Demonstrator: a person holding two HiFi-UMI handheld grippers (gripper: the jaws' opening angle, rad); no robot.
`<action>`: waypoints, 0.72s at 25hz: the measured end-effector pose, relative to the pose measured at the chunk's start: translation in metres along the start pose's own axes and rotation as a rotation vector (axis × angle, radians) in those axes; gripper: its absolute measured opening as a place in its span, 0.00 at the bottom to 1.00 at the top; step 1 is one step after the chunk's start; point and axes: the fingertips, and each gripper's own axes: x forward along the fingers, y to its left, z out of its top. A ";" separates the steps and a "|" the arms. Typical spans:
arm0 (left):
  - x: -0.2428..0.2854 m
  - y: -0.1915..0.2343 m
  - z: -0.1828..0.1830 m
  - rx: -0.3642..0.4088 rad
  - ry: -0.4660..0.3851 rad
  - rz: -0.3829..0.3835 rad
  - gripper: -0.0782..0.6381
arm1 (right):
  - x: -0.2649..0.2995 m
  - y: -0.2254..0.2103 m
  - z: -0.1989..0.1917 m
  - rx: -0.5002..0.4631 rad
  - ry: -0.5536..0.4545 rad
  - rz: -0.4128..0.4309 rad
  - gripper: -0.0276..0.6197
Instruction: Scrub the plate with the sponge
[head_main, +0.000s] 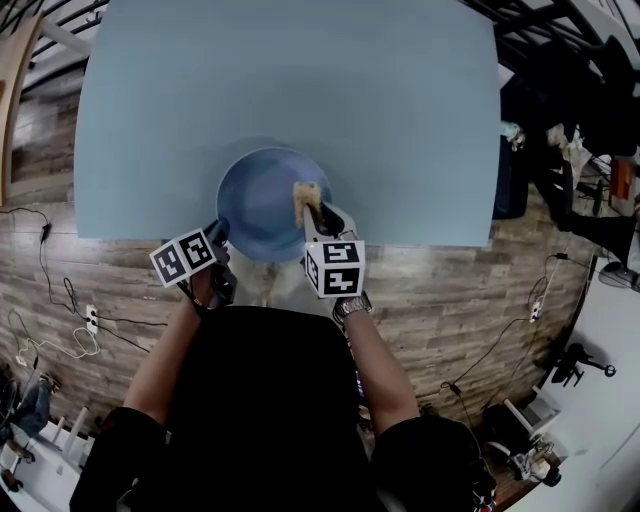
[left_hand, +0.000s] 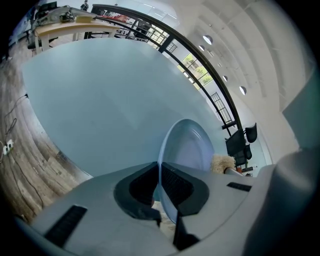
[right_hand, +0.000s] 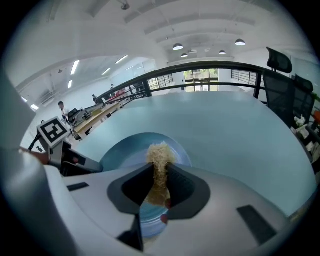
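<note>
At the near edge of the table (head_main: 290, 80), my left hand-held gripper (head_main: 218, 232) is pinching the blue plate (head_main: 255, 200) by its thin rim. My right hand-held gripper (head_main: 318, 215) is clamped on the tan fibrous sponge (head_main: 304, 200), over the plate's right side. My worry: if I push too hard, that rim slips free or the plate skates off the edge.

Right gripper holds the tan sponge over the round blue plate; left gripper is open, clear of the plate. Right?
No: left gripper is shut on the rim of the round blue plate, per the left gripper view. The right gripper holds the tan fibrous sponge over the plate.
</note>
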 end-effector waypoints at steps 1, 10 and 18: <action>0.000 0.000 0.000 -0.006 -0.002 -0.003 0.14 | 0.002 0.007 0.001 0.010 -0.001 0.019 0.15; 0.004 -0.004 0.001 -0.049 -0.016 -0.011 0.14 | 0.032 0.072 -0.004 0.012 0.019 0.180 0.15; 0.004 -0.003 0.001 -0.060 -0.024 -0.004 0.14 | 0.049 0.122 -0.014 -0.019 0.047 0.266 0.15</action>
